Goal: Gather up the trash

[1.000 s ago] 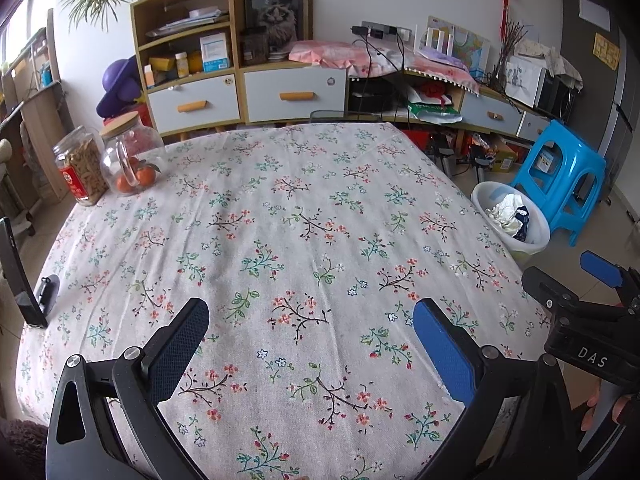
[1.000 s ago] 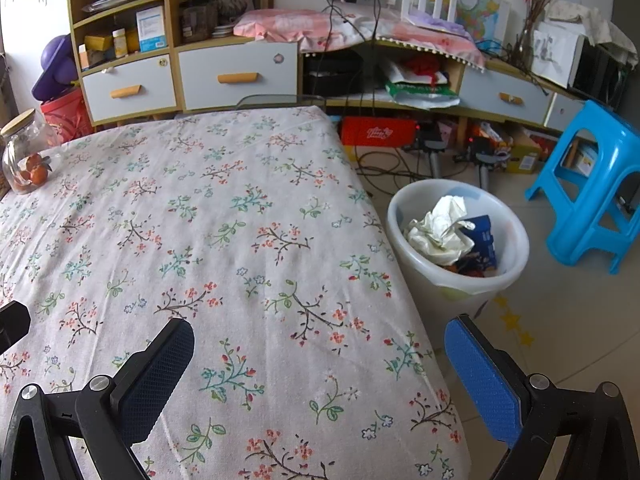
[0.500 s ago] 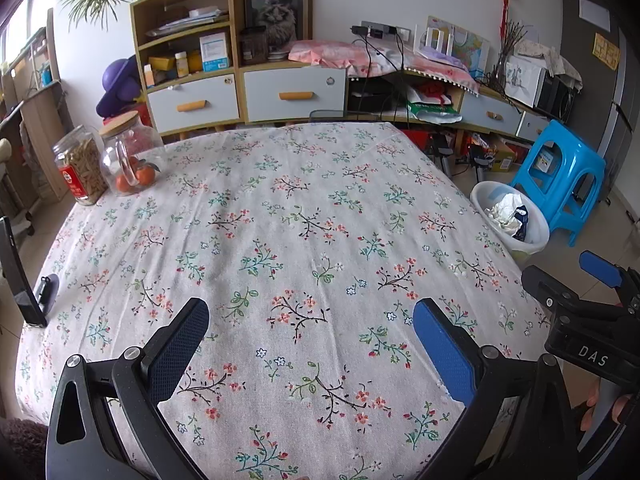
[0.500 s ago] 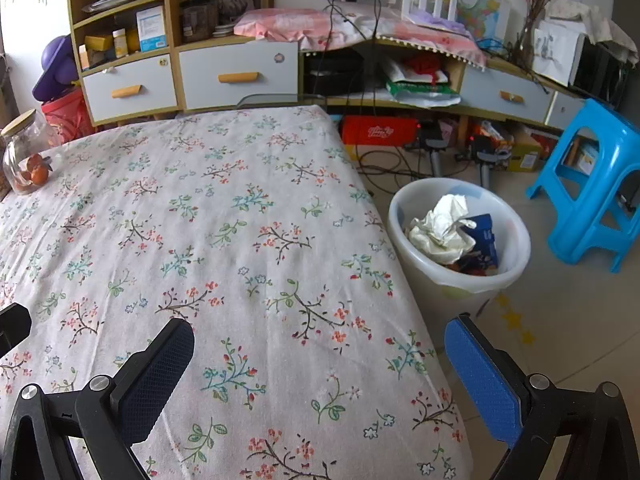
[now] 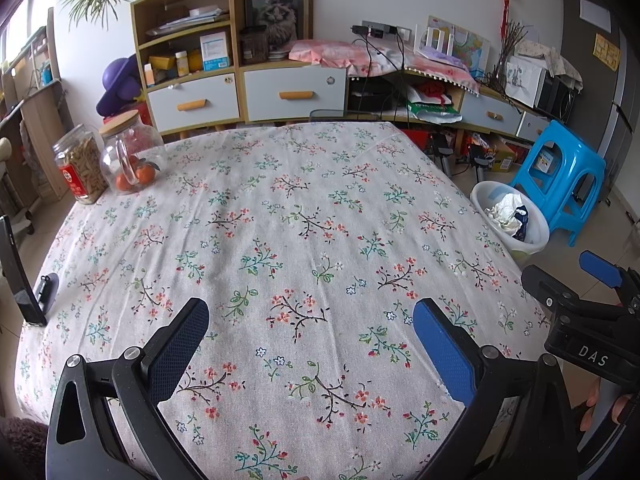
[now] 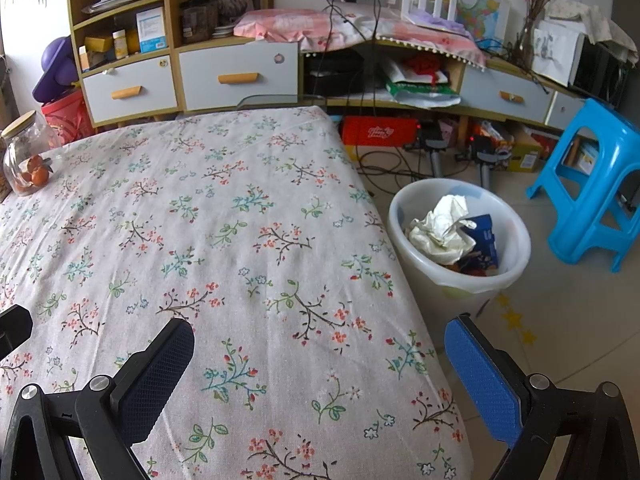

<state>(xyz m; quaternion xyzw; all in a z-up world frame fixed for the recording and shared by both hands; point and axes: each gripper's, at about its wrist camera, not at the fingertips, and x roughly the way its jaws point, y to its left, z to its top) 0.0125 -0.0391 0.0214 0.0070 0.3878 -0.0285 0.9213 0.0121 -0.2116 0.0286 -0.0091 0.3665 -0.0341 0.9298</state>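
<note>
A white plastic bin (image 6: pixel 516 248) stands on the floor beside the table's right edge, holding crumpled white paper (image 6: pixel 440 228) and a blue wrapper (image 6: pixel 482 236). The left wrist view shows the same bin (image 5: pixel 538 236) at the far right. My left gripper (image 5: pixel 312 330) hovers open over the floral tablecloth (image 5: pixel 280 220) with nothing between its fingers. My right gripper (image 6: pixel 320 350) is open too, straddling the table's right edge, empty, with the bin ahead of its right finger. It also appears in the left wrist view as the right gripper (image 5: pixel 568 280). No loose trash shows on the cloth.
Two jars stand at the table's far left: a glass jar with oranges (image 5: pixel 130 152) and a snack jar (image 5: pixel 80 170). A black phone stand (image 5: pixel 22 276) sits at the left edge. A blue stool (image 6: pixel 596 184) stands beyond the bin. Cabinets and cables line the back wall.
</note>
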